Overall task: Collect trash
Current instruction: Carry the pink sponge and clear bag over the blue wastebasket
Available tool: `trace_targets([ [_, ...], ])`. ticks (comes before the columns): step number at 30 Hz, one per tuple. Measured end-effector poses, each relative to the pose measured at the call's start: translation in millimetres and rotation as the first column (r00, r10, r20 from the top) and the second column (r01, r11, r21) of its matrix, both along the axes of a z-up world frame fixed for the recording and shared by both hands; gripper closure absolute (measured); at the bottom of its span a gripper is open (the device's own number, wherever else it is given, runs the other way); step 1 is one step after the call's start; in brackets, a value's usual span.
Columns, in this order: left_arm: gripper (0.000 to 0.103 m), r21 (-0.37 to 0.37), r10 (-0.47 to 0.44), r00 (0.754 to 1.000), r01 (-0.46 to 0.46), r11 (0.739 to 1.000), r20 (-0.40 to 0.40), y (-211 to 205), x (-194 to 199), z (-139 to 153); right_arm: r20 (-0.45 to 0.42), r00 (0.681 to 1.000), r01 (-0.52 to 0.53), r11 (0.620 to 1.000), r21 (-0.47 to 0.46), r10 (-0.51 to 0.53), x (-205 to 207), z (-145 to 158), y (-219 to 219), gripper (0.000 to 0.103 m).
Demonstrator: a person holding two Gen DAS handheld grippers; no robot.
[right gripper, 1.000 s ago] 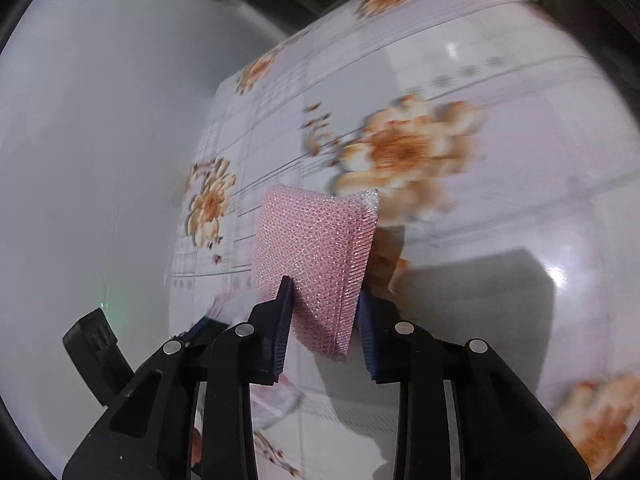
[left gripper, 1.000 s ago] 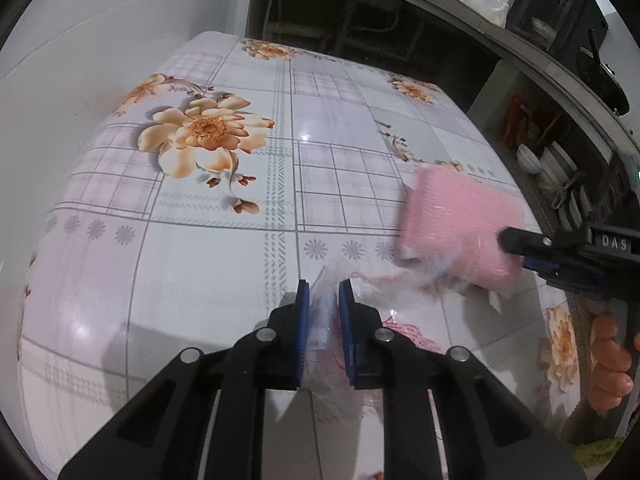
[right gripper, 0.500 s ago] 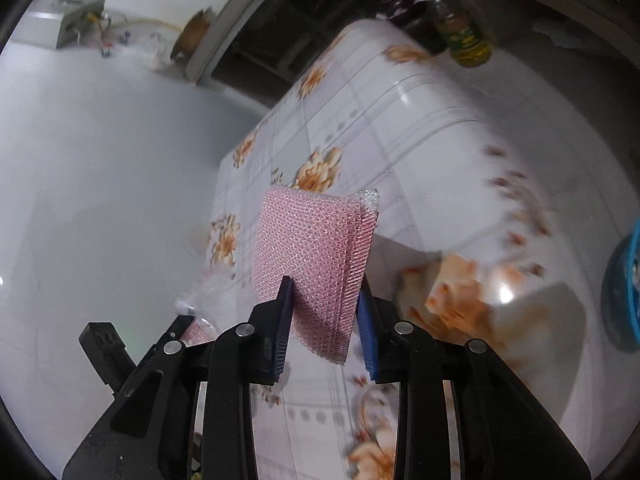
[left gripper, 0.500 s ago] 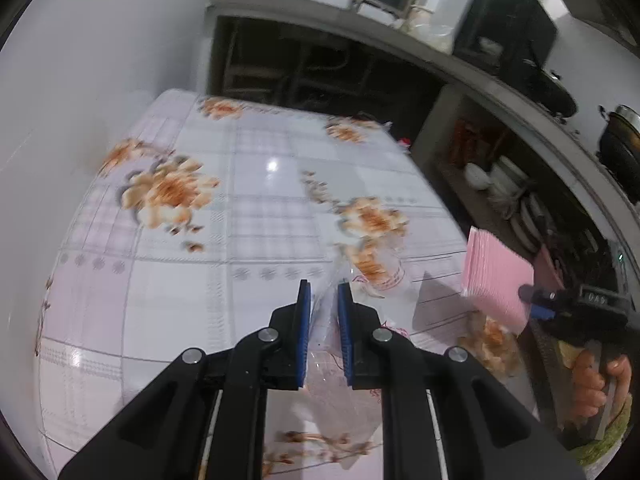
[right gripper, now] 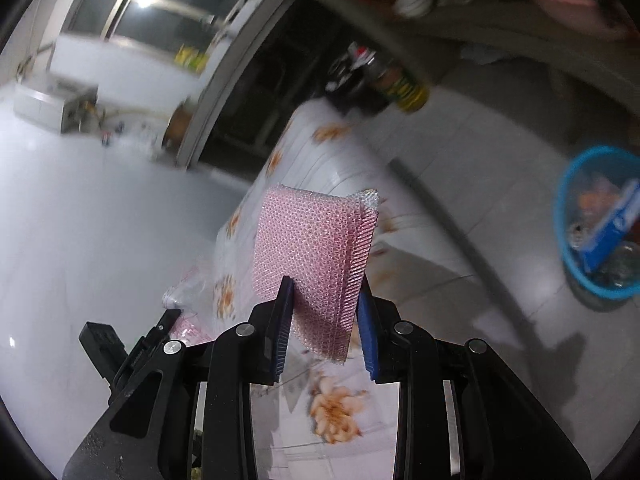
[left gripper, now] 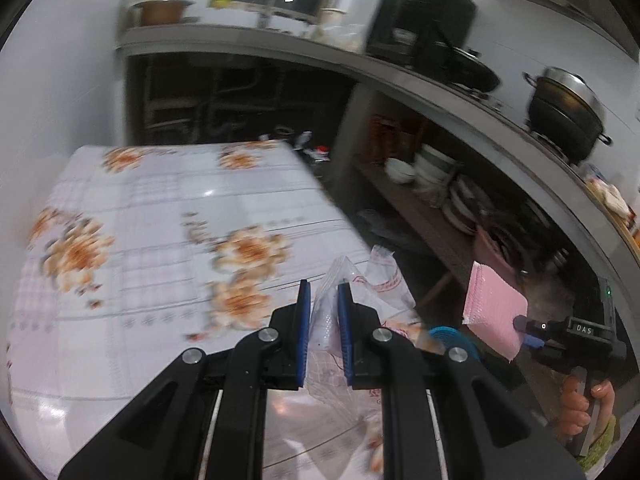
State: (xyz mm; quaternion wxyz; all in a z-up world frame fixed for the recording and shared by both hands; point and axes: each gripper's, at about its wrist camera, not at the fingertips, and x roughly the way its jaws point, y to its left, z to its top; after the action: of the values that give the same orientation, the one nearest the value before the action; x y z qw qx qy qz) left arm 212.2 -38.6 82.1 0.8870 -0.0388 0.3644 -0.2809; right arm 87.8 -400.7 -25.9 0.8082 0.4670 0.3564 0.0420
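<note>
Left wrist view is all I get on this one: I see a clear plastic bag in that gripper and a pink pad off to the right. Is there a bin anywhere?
Observer: Yes. The right wrist view shows a blue basket on the floor beyond the table edge, off to the right.
Operator: Empty?
Observer: No, it already holds rubbish, including a blue and white carton.
Operator: Is the pink pad properly gripped?
Observer: The right gripper has its lower end between both pads; the pink pad stands upright above them.
</note>
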Motion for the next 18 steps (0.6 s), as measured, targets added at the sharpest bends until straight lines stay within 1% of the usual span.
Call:
trace_targets([
  [4,0.09,-0.003,-0.085,0.996,0.085,0.996,0.02,-41.2,-3.1,7.2,-0.002,0.993,0.117,0.993,-0.008,-0.117,-39.7,-0.1,-36.9,0.075],
  [7,0.09,0.0,-0.152,0.988,0.152,0.988,0.031,-76.8,-7.5,10.7,-0.012,0.975,0.223,0.975,-0.013,-0.223,-77.4,-4.0,-65.1,0.075],
  [9,0.09,0.005,-0.204,0.978,0.204,0.979,0.036,-105.5,-12.6,11.4,-0.022,0.963,0.27,0.963,-0.017,-0.27,-95.7,-7.5,-76.0,0.075],
  [11,0.09,0.012,-0.248,0.968,0.248,0.969,0.033,-131.1,-17.7,8.8,-0.046,0.948,0.315,0.949,-0.031,-0.316,-114.0,-13.9,-85.4,0.075],
  [15,0.09,0.033,-0.325,0.946,0.324,0.945,0.011,-182.2,-31.0,-2.8,-0.097,0.921,0.374,0.926,-0.044,-0.377,-147.1,-29.6,-98.5,0.075],
  [18,0.09,0.056,-0.365,0.931,0.365,0.929,-0.008,-214.2,-38.6,-14.1,-0.132,0.9,0.413,0.909,-0.046,-0.416,-166.4,-41.7,-107.3,0.075],
])
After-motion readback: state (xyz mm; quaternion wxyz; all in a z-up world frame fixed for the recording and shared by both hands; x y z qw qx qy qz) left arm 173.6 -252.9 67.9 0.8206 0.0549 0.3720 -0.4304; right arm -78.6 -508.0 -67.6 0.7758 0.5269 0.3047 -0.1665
